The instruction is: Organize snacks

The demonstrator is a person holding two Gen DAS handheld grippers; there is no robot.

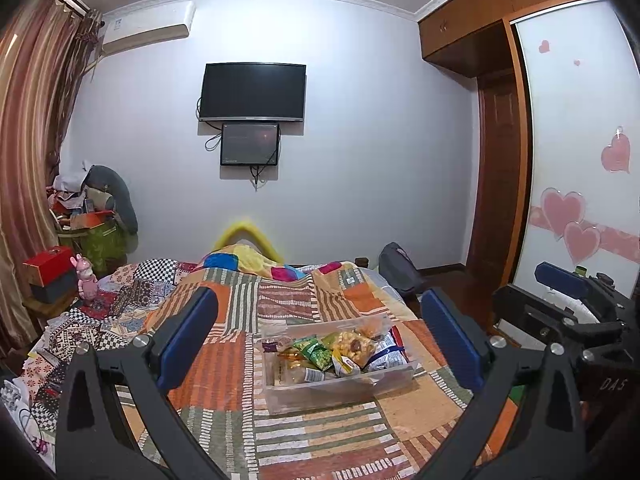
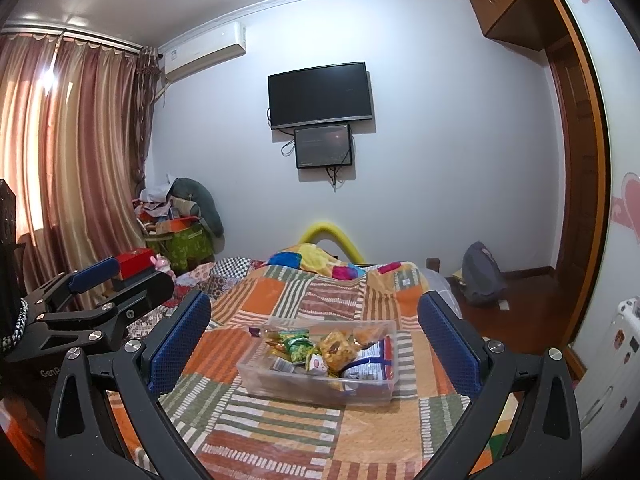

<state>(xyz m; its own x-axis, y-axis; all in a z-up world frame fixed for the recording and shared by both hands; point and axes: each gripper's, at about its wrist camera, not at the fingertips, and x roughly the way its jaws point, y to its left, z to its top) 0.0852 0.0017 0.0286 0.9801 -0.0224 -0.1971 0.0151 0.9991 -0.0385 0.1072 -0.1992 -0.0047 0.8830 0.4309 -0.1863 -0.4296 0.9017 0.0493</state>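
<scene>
Left wrist view: both grippers, left gripper (image 1: 320, 340) and right gripper (image 2: 316, 344), gape empty; snack packets (image 1: 340, 350) fill the clear bin (image 1: 320, 396) at lower centre, so sorting looks finished or unstarted.

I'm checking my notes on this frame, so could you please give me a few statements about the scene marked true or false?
1. The snacks lie in a clear bin. True.
2. The bin stands on the floor. False: it rests on the patchwork quilt on the bed.
3. Both grippers are open and hold nothing. True: the left gripper and the right gripper each show wide-spread fingers, short of the bin.
4. The TV on the wall is showing a picture. False: its screen is dark.
5. A green packet is among the snacks. True.
</scene>
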